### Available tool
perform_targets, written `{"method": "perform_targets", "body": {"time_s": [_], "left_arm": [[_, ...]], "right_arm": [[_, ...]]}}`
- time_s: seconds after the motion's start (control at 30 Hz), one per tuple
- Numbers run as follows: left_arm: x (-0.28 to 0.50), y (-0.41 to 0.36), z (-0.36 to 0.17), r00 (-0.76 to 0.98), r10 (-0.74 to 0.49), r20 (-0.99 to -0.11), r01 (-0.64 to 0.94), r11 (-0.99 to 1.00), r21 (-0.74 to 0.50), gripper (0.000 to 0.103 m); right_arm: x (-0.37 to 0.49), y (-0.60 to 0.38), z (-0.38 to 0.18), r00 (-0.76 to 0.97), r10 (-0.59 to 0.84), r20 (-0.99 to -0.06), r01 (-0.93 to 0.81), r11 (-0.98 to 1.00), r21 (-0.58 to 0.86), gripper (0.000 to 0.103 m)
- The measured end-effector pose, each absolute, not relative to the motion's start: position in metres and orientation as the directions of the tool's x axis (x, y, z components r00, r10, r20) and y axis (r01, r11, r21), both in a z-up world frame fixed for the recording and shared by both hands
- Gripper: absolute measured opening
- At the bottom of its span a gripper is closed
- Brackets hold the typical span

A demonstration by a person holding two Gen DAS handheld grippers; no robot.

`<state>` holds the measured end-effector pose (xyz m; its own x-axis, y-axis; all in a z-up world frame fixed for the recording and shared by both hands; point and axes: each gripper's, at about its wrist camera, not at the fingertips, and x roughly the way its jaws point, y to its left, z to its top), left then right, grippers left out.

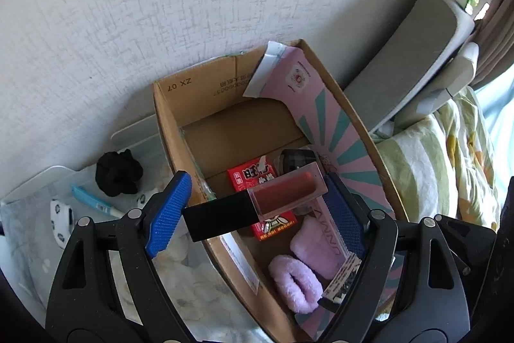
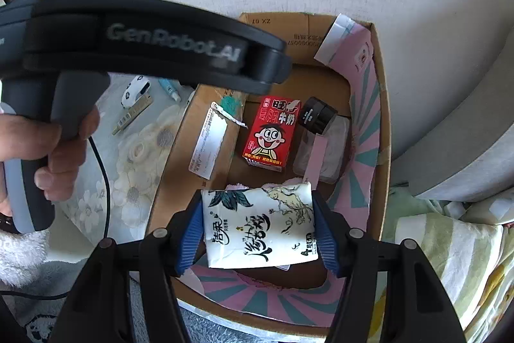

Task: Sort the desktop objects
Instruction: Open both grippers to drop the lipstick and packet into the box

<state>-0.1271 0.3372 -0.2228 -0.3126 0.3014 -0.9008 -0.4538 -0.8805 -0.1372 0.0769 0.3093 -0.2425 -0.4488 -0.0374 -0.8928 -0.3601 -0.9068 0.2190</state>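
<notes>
Your left gripper (image 1: 253, 208) holds a lip gloss tube (image 1: 257, 203) crosswise between its blue pads (image 1: 168, 211), jaws clenched on it, the black cap toward the left pad and the reddish clear end toward the right, hanging over the near left wall of the cardboard box (image 1: 167, 118). Your right gripper (image 2: 260, 229) is clamped on a white tissue pack (image 2: 260, 227) with black calligraphy, held above the near end of the same box (image 2: 384, 124). Inside it lie a red milk carton (image 2: 270, 134), a black-capped jar (image 2: 316, 114) just beside the carton, and a lilac fluffy scrunchie (image 1: 295, 282) near a pink-and-teal striped paper liner (image 1: 340, 124). Outside the box, on the floral cloth (image 2: 135, 169), you have a black scrunchie (image 1: 119, 172), a blue pen (image 1: 93, 198) and what looks like a small white stapler (image 2: 136, 90), though it is too small to be sure. Your left hand (image 2: 48, 156) grips the other tool's handle.
</notes>
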Motion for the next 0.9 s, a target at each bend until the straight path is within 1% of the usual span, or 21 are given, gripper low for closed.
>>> {"method": "perform_targets", "body": {"time_s": [0.13,0.17,0.2,0.23,0.27,0.3,0.37,0.43,0.6,0.9], "left_arm": [[-0.132,0.342,-0.229,-0.323,0.302,-0.897,-0.447,-0.884,-0.137,0.083],[-0.133,0.342,-0.230,-0.316,0.306,-0.898,-0.437,-0.887,-0.148,0.090],[-0.136,0.342,-0.231,-0.292,0.308,-0.906,-0.418,-0.893,-0.169,0.103],[-0.137,0.342,-0.231,-0.280,0.316,-0.907,-0.411,-0.893,-0.184,0.103],[-0.137,0.341,-0.230,-0.279,0.332,-0.901,-0.410,-0.890,-0.201,0.103],[-0.137,0.341,-0.228,-0.282,0.341,-0.897,-0.412,-0.887,-0.208,0.103],[-0.136,0.341,-0.222,-0.309,0.337,-0.889,-0.416,-0.889,-0.193,0.103],[-0.136,0.340,-0.216,-0.339,0.331,-0.881,-0.417,-0.892,-0.174,0.103],[-0.136,0.330,-0.204,-0.358,0.344,-0.868,-0.403,-0.896,-0.189,0.103],[-0.129,0.315,-0.189,-0.397,0.333,-0.855,-0.411,-0.898,-0.159,0.103]], "right_arm": [[0.072,0.312,-0.249,-0.439,-0.045,-0.897,-0.359,-0.906,0.222,0.060],[0.069,0.313,-0.253,-0.431,-0.048,-0.901,-0.366,-0.903,0.224,0.064],[0.068,0.314,-0.254,-0.427,-0.043,-0.903,-0.373,-0.901,0.220,0.072],[0.067,0.314,-0.255,-0.424,-0.040,-0.905,-0.377,-0.901,0.216,0.088],[0.067,0.313,-0.255,-0.438,-0.039,-0.898,-0.370,-0.903,0.219,0.091],[0.068,0.313,-0.252,-0.458,-0.038,-0.888,-0.362,-0.904,0.226,0.091],[0.072,0.312,-0.247,-0.499,-0.066,-0.864,-0.334,-0.905,0.262,0.103],[0.072,0.311,-0.243,-0.515,-0.078,-0.853,-0.317,-0.908,0.275,0.103],[0.069,0.306,-0.235,-0.530,0.007,-0.848,-0.326,-0.925,0.196,0.103],[0.068,0.310,-0.229,-0.531,0.038,-0.846,-0.358,-0.915,0.183,0.103]]}}
